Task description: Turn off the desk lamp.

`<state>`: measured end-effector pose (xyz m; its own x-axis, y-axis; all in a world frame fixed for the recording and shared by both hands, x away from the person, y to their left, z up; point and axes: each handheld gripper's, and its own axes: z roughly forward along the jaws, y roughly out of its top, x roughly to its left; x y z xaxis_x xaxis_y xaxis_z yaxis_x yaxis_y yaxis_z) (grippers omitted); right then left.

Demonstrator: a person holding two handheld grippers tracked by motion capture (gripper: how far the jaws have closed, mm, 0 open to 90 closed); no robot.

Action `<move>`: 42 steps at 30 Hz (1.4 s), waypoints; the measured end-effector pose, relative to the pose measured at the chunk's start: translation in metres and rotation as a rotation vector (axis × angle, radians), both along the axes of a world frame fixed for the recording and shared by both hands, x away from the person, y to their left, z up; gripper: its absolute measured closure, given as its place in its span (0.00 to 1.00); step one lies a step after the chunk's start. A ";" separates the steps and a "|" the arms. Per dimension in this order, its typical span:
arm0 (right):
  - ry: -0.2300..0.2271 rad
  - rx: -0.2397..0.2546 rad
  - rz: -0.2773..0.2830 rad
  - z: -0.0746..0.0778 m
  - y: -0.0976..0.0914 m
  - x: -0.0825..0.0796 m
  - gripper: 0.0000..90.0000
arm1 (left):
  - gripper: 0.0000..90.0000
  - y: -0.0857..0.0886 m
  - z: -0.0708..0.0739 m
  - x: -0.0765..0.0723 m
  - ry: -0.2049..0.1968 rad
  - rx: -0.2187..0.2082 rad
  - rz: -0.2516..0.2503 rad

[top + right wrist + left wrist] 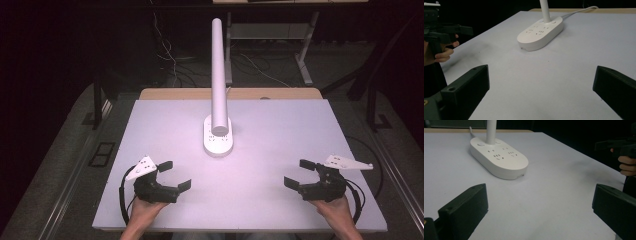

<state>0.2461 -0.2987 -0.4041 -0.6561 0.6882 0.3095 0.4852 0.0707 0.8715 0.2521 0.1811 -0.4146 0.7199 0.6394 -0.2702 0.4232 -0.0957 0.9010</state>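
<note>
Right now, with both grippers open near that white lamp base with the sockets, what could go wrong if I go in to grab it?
The lamp has a tall post on a small oval base, so a push high up could tip it. The base's cord runs off the far table edge and may snag if you drag it. The left gripper and right gripper face each other, so closing in together could make them collide.

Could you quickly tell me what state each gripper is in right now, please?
Left gripper: open, holding nothing.
Right gripper: open, holding nothing.
</note>
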 end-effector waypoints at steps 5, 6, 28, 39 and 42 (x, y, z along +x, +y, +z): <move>0.000 -0.003 -0.004 0.000 0.000 0.000 0.01 | 0.00 0.000 0.000 0.000 0.003 -0.002 -0.002; -0.001 -0.002 -0.006 0.000 -0.001 0.000 0.01 | 0.00 0.000 0.000 0.000 0.004 -0.002 -0.003; 0.010 -0.002 -0.019 -0.002 -0.004 -0.001 0.01 | 0.00 -0.003 0.004 0.001 0.017 0.024 -0.016; 0.008 -0.004 -0.031 -0.003 -0.006 -0.001 0.01 | 0.00 0.000 0.013 0.006 0.043 0.062 -0.036; 0.011 -0.005 -0.032 -0.003 -0.007 -0.001 0.01 | 0.00 0.001 0.016 0.009 0.053 0.068 -0.042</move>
